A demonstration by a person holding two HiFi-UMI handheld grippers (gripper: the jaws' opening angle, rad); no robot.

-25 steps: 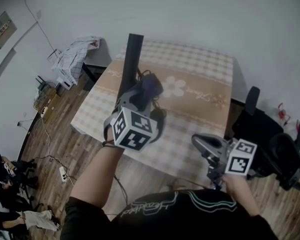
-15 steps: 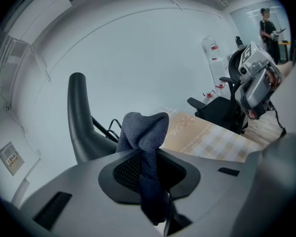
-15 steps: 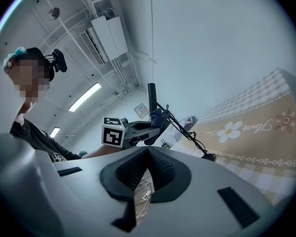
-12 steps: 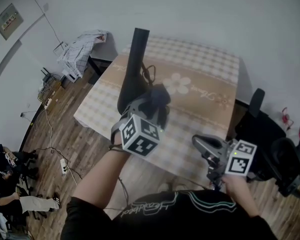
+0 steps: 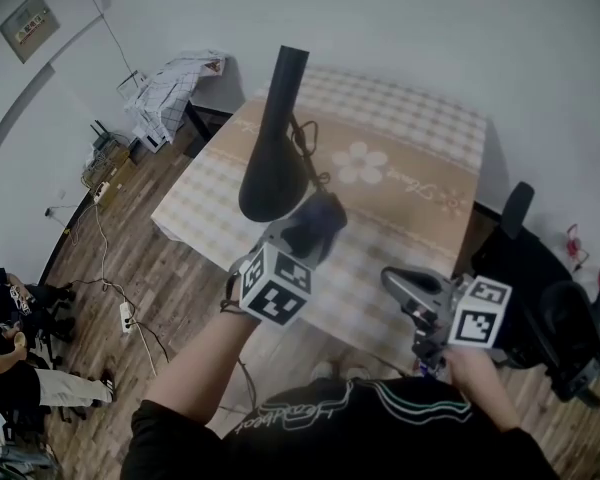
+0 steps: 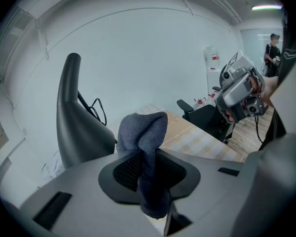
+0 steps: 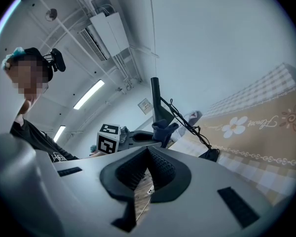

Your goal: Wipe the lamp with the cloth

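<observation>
Black lamp point(image 5: 275, 138) is seen standing on the checked surface point(image 5: 410, 133), wide end low and narrow end up. Its black cable point(image 5: 302, 145) is looped just behind it. A dark blue-grey cloth point(image 5: 318, 218) is positioned just beside the lamp's wide end; contact cannot be confirmed. The cloth is clamped between the jaws of the left gripper point(image 5: 305, 233), with a bunched end left sticking out past the tips. The right gripper point(image 5: 405, 286) is held apart from the lamp, by the surface's near edge, with its jaws closed together and nothing between them. A black office chair point(image 5: 525, 258) is seen right of the surface, and a wooden floor point(image 5: 110, 268) to its left.
</observation>
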